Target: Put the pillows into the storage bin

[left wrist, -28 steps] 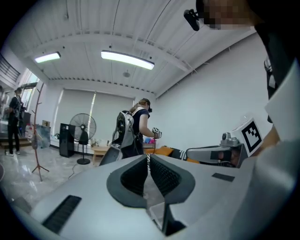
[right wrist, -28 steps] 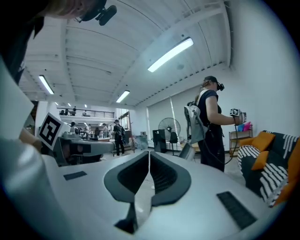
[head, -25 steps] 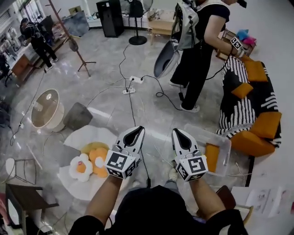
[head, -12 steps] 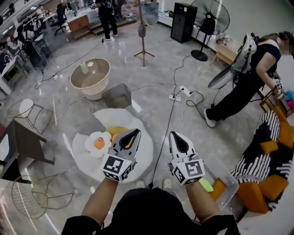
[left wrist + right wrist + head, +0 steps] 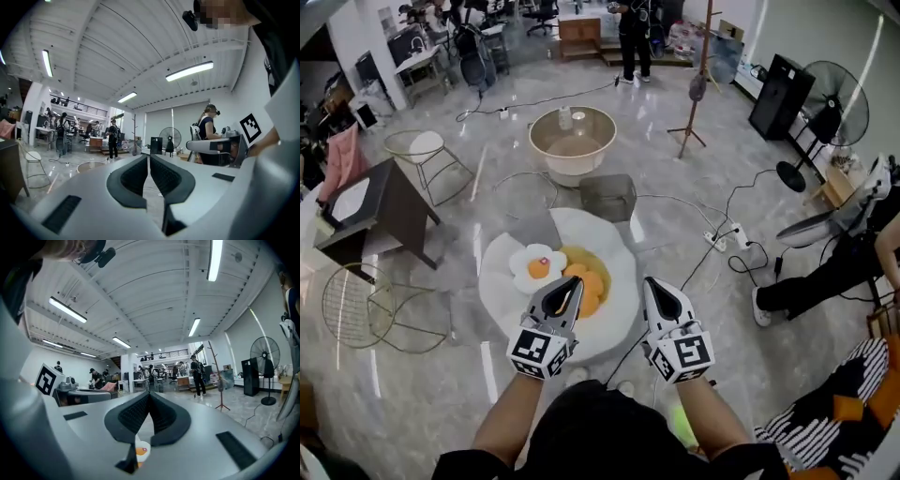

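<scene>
A: While both grippers hang level and side by side above the floor (image 5: 712, 178), where do the pillows lie from them?

B: Ahead and below. The flower-shaped pillow (image 5: 536, 267), white with an orange centre, rests on the white rug (image 5: 605, 239), and the orange pillows (image 5: 589, 284) sit just beside it, on its right in the head view.

A: Which hand is nearer?

B: Judging by the head view, the left gripper (image 5: 570, 283). Its tip overlaps the orange pillows there, and the flower-shaped pillow lies just to its left. The right gripper (image 5: 653, 283) stands further to the right, over the rug's edge.

A: And the jaws?

B: Both pairs are pressed together with nothing between them. In the right gripper view the flower-shaped pillow shows only below the jaws, not in them.

A: Does the long axis matter?

B: The flower one is roundish, so it hardly matters. The orange ones are partly hidden behind the left gripper, so theirs cannot be told.

A: And the storage bin?

B: It cannot be made out in any view. The next move likely calls for tipping the left gripper down and spreading its jaws.
</scene>
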Demonstrator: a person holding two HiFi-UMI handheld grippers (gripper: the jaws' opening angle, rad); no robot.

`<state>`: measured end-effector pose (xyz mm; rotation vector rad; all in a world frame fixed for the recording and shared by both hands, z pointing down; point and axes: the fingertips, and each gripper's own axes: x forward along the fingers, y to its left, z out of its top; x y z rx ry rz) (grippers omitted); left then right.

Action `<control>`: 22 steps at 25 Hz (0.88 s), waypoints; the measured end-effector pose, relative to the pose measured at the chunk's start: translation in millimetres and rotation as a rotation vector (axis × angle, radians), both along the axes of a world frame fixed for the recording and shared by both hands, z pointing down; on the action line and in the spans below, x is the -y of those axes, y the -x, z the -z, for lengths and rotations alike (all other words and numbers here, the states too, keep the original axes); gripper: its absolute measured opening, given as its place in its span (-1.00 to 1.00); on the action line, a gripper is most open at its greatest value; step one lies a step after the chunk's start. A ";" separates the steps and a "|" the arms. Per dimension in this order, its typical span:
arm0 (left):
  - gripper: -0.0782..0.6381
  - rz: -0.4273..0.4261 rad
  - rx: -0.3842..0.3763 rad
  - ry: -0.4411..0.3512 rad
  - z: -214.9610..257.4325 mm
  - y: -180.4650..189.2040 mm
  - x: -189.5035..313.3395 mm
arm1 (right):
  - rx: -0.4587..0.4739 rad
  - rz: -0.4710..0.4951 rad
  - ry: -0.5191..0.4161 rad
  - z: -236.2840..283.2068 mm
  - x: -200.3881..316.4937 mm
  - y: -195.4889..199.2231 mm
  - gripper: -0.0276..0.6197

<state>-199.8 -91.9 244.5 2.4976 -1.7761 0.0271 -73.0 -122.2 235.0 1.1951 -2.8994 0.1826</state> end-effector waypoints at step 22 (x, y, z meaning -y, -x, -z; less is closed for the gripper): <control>-0.69 0.489 -0.085 0.231 -116.3 71.7 -97.7 | -0.140 0.392 0.188 -108.1 -17.2 66.3 -0.83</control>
